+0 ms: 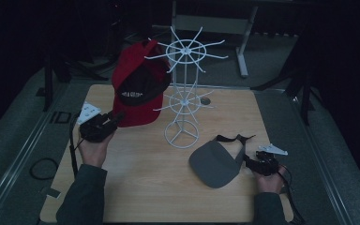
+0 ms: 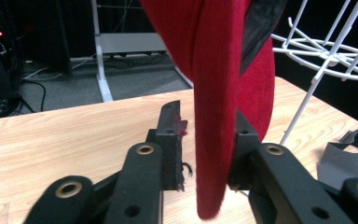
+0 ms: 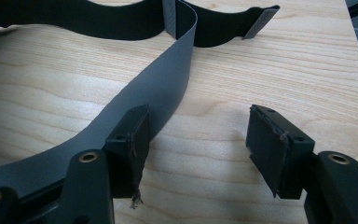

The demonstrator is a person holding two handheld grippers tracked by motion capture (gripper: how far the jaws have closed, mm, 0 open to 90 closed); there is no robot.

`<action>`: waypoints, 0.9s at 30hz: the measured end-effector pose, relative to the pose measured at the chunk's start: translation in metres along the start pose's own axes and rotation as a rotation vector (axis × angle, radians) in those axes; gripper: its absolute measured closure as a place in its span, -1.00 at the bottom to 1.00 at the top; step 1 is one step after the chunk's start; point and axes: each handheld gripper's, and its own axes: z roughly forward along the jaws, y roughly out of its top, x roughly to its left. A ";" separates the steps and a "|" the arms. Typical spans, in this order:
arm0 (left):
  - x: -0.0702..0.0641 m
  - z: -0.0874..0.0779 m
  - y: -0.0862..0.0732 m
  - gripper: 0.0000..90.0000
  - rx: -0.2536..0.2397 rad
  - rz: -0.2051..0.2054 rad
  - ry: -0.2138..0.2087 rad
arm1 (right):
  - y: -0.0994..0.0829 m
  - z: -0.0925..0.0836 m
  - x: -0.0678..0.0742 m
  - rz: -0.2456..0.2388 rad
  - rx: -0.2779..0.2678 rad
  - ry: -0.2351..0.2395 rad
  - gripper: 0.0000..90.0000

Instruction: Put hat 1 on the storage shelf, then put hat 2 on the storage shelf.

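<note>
Dim room; red cap (image 2: pixel 214 93) top cut off.

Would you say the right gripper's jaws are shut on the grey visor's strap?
No, the right gripper stands open, bare wood between its pads, the grey visor's strap passing beside one pad.

Red cap's (image 2: pixel 219 93) crown beyond the left gripper view's top edge.

From my high view the room is dim and bluish, black beyond the tabletop (image 1: pixel 145 187) edges. My gripper views are brighter; the nearest jaws look soft, slightly blurred.
</note>
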 end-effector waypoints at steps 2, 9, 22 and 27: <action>0.001 -0.001 0.001 0.54 -0.005 -0.003 -0.002 | 0.000 0.000 0.000 0.000 0.000 0.000 -0.12; 0.001 -0.002 0.002 0.47 -0.010 -0.008 -0.001 | 0.000 0.000 0.000 -0.001 -0.001 0.000 -0.12; 0.002 -0.007 0.002 0.33 -0.027 -0.016 0.000 | 0.000 0.000 0.000 -0.001 0.000 0.000 -0.12; 0.000 -0.008 0.002 0.30 -0.030 -0.015 -0.007 | 0.000 0.000 -0.001 0.007 -0.002 0.007 -0.13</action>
